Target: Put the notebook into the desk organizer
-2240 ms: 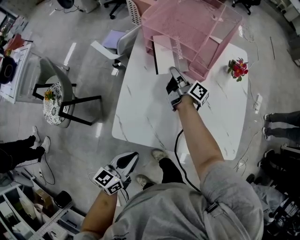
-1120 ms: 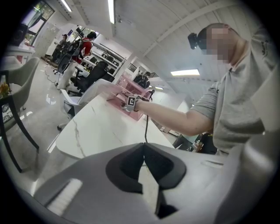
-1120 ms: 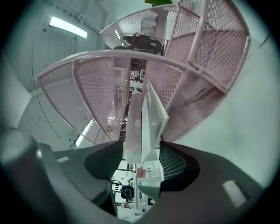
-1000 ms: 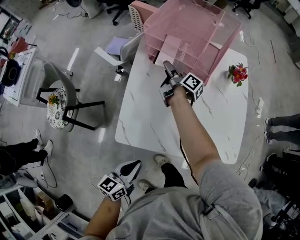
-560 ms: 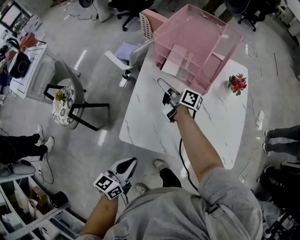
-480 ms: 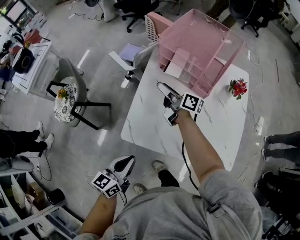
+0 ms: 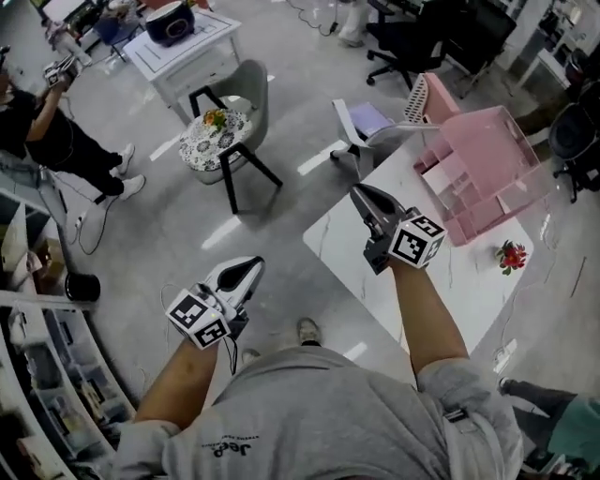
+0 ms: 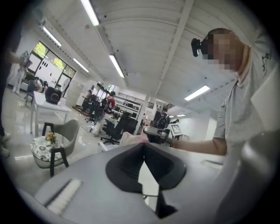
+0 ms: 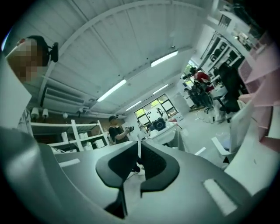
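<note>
The right gripper (image 7: pixel 358 192) has its jaws brought together with nothing between them; they have just been closing on empty air. It is held out level above the near left part of the white marble table (image 7: pixel 342 234), with its marker cube (image 7: pixel 416 242) turned upward. The left gripper (image 7: pixel 253 266) hangs off the table over the grey floor. Its jaws also meet at the tips and are empty, and its own marker cube (image 7: pixel 197 317) sits behind them. The two grippers are well apart, and neither touches anything.

Beyond the right gripper, on the far part of the table, stands the pink mesh desk organizer (image 7: pixel 497 155). The notebook (image 7: pixel 436 174) shows as a pale flat slab inside the organizer on its left side — which compartment I cannot tell. A small bunch of red flowers (image 7: pixel 511 255) lies on the table near the organizer, apart from it.

Off the table's far left edge is an office chair with a lilac seat (image 7: pixel 370 120). Further left stands a grey chair with a flowered cushion (image 7: pixel 214 141). A white desk (image 7: pixel 202 56) with a dark bag (image 7: pixel 172 21) on it stands beyond that, and a person in dark clothes (image 7: pixel 42 141) is at the left edge.
</note>
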`<state>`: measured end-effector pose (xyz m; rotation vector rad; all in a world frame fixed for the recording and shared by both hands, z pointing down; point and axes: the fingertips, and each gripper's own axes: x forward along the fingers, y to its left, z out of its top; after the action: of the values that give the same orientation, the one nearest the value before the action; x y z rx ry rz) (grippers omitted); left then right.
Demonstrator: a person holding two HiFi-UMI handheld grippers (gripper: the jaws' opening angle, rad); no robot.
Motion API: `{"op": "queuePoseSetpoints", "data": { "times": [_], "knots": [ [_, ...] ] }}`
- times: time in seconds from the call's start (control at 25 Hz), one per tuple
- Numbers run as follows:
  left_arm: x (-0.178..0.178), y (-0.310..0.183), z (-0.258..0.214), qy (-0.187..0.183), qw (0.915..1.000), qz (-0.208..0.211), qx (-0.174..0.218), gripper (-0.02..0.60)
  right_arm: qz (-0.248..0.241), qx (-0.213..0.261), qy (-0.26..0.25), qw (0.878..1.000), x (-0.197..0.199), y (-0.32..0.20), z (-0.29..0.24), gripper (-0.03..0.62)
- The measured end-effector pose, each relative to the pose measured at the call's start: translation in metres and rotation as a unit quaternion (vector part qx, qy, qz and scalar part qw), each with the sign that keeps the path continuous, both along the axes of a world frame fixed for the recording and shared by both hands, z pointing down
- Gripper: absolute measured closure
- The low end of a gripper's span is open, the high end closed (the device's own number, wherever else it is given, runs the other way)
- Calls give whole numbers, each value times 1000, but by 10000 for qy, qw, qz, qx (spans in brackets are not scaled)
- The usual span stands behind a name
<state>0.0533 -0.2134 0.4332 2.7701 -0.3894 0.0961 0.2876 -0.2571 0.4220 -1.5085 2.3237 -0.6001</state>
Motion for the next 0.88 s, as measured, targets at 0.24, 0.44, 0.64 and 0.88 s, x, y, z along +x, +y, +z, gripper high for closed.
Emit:
{"op": "queuePoseSetpoints", "data": {
  "times": [0.24, 0.44, 0.64, 0.88],
  "knots": [
    [-139, -18, -38, 137, 9916, -1236, 370, 522, -1251, 431, 765, 9883, -158, -16, -47, 591],
    [-270, -9, -59, 94, 9744, -2182, 527, 522, -1950, 530, 964, 9746, -283, -20, -59, 592],
    [-380, 14, -68, -74, 9553, -2880, 665, 522, -2554, 512, 1190, 9581, -398, -19, -55, 592],
    [-473, 40, -66, -52, 9361, -3451, 679, 522, -2927, 450, 1433, 9443, -503, -10, -43, 592]
  ]
}}
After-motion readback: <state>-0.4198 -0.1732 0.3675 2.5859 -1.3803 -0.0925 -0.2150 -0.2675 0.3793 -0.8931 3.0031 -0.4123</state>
